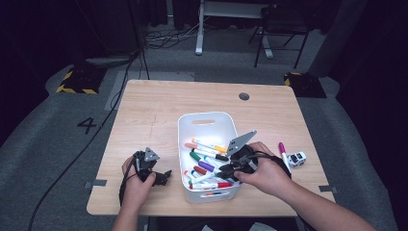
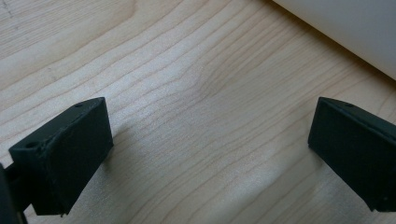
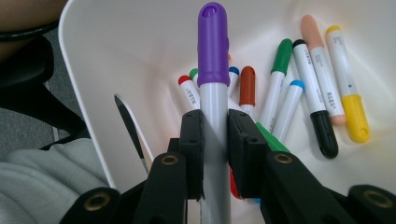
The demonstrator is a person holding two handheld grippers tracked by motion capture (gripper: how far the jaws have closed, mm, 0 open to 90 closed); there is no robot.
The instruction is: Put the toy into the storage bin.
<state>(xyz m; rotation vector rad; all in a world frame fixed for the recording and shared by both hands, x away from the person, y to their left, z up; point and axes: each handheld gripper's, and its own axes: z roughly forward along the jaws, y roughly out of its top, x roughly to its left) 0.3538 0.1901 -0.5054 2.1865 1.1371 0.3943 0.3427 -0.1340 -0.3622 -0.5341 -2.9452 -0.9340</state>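
Right gripper (image 3: pixel 215 140), jaws closed on the grey barrel of a purple-capped marker (image 3: pixel 213 70), held inside the white bin (image 3: pixel 116 56). The marker's long axis runs straight out between the jaws, cap leading, toward the bin's near end wall; the pile of loose markers (image 3: pixel 299 93) lies below and to one side of it. In the high view the same gripper (image 1: pixel 235 166) sits over the near right part of the bin (image 1: pixel 208 118), so the release point is directly beneath the tool. The marker is probably about to be dropped among the others, though whether its tip already touches them cannot be made out.

Left gripper (image 2: pixel 205 154), jaws wide apart and empty, rests low over bare table (image 2: pixel 187 70) beside the bin wall; the right hand (image 1: pixel 267 175) is the nearer to all remaining work. A pink marker (image 1: pixel 284 154) and a small toy car (image 1: pixel 297 159) lie on the table just right of the bin.

Materials: bin of smooth, glossy moulded plastic with rounded corners and a slot handle; markers, slim plastic cylinders with coloured caps; table, pale wood grain, matt.
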